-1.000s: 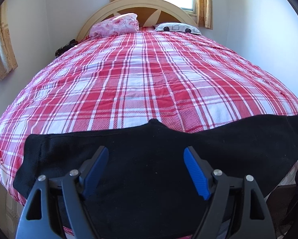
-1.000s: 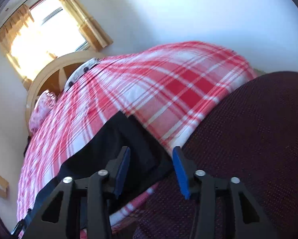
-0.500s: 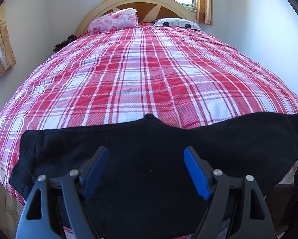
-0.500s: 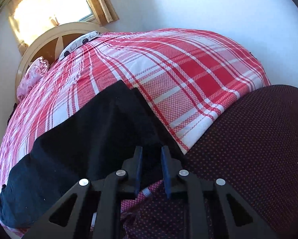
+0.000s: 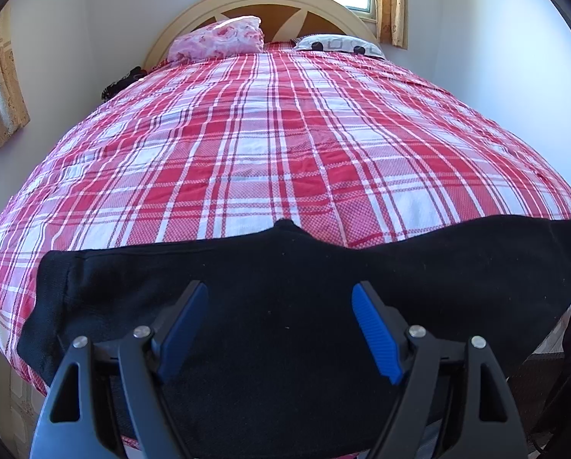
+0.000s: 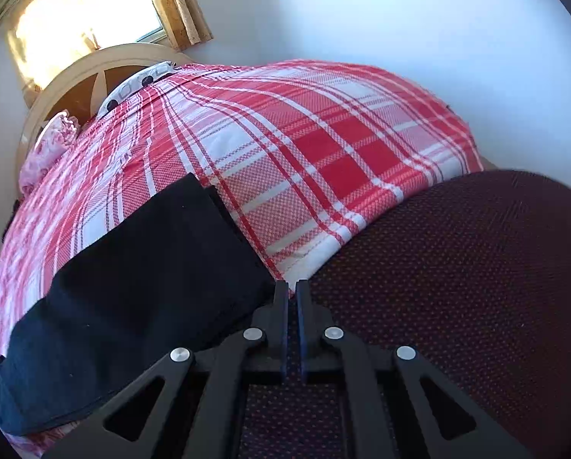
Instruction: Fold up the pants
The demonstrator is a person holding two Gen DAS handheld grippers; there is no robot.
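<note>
Black pants (image 5: pixel 285 279) lie spread flat across the near edge of a bed with a red and white plaid cover (image 5: pixel 278 145). My left gripper (image 5: pixel 279 319) is open and hovers above the middle of the pants. In the right wrist view the pants (image 6: pixel 140 279) lie to the left. My right gripper (image 6: pixel 292 290) is shut, its tips by the pants' right corner at the bed edge. Nothing shows between its pads.
A dark red dotted fabric surface (image 6: pixel 476 287) fills the right of the right wrist view, beside the bed. A pink pillow (image 5: pixel 220 38) and a white patterned pillow (image 5: pixel 339 44) lie at the headboard (image 5: pixel 270 0). Walls stand close on both sides.
My right gripper has closed from open to shut and swung to the pants' right corner. The left gripper stayed open and tilted slightly over the pants.
</note>
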